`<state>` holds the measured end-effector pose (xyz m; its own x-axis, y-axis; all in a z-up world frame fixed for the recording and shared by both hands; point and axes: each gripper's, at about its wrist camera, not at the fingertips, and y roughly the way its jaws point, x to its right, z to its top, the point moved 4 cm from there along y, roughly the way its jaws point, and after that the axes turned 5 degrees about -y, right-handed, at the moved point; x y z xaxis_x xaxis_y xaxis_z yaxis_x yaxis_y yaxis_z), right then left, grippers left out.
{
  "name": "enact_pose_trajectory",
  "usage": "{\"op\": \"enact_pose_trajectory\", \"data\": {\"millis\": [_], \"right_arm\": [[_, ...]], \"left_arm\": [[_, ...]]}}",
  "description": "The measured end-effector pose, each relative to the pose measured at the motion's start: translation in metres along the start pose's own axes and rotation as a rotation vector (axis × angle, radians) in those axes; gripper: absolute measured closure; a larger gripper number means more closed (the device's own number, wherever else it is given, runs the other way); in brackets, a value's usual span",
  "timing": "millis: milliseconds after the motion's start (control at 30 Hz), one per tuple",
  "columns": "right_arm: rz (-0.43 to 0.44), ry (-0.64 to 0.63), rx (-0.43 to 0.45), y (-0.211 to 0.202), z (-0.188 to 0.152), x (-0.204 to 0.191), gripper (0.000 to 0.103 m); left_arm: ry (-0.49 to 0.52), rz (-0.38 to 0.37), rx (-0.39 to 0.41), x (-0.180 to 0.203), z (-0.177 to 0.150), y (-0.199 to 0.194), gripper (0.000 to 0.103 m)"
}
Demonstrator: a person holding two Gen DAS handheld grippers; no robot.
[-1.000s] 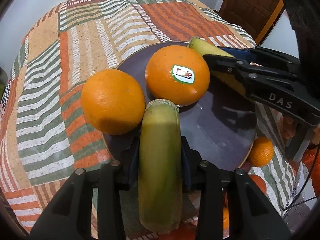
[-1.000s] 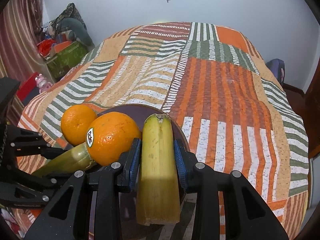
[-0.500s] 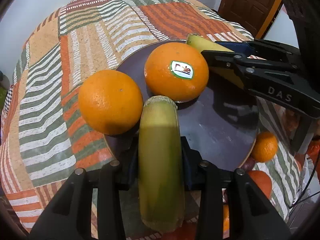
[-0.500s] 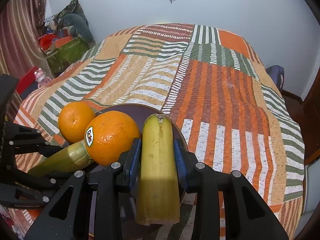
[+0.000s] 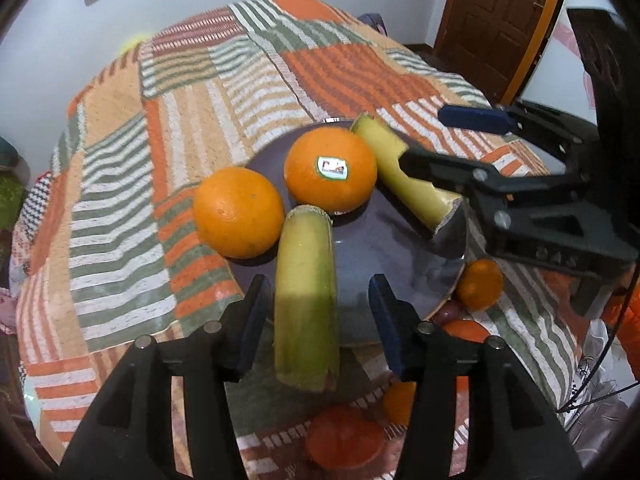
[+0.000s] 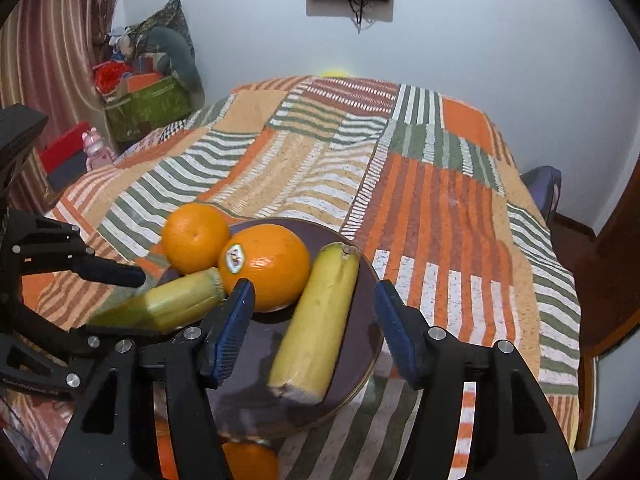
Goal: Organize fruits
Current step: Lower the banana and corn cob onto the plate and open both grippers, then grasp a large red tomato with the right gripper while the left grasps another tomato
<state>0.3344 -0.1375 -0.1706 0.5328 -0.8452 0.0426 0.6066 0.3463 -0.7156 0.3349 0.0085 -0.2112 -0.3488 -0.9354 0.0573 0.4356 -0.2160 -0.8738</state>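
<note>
Left wrist view | left gripper (image 5: 318,320) spread wide, greenish banana piece (image 5: 306,296) unheld between fingers | right gripper (image 6: 314,320) spread wide, yellow banana piece (image 6: 316,320) released on plate (image 6: 360,344) beside stickered orange (image 6: 266,266)

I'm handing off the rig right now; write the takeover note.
Left gripper: jaws open around the greener banana piece, not clamping it.
Right gripper: jaws open around the yellow banana piece.
Both pieces lie on the dark plate beside the stickered orange; the plain orange sits at its rim.
Left: loose fruit lies below the plate edge; whether it belongs on the plate I cannot tell.
</note>
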Motion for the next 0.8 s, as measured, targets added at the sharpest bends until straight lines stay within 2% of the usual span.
{"op": "enact_pose_trajectory", "data": {"millis": [200, 367, 467, 800], "right_arm": [[0.036, 0.018, 0.067, -0.031, 0.002, -0.017, 0.041], [0.049, 0.005, 0.096, -0.05, -0.001, -0.029, 0.041], [0.058, 0.008, 0.105, -0.059, -0.006, -0.033, 0.041], [0.048, -0.004, 0.067, -0.074, -0.032, -0.042, 0.041]], "left_arm": [[-0.016, 0.049, 0.092, -0.002, -0.008, -0.035, 0.048], [-0.043, 0.07, 0.154, -0.001, -0.017, -0.061, 0.047], [-0.048, 0.081, 0.188, 0.001, -0.025, -0.073, 0.043], [-0.065, 0.058, 0.173, 0.004, -0.059, -0.082, 0.042]]}}
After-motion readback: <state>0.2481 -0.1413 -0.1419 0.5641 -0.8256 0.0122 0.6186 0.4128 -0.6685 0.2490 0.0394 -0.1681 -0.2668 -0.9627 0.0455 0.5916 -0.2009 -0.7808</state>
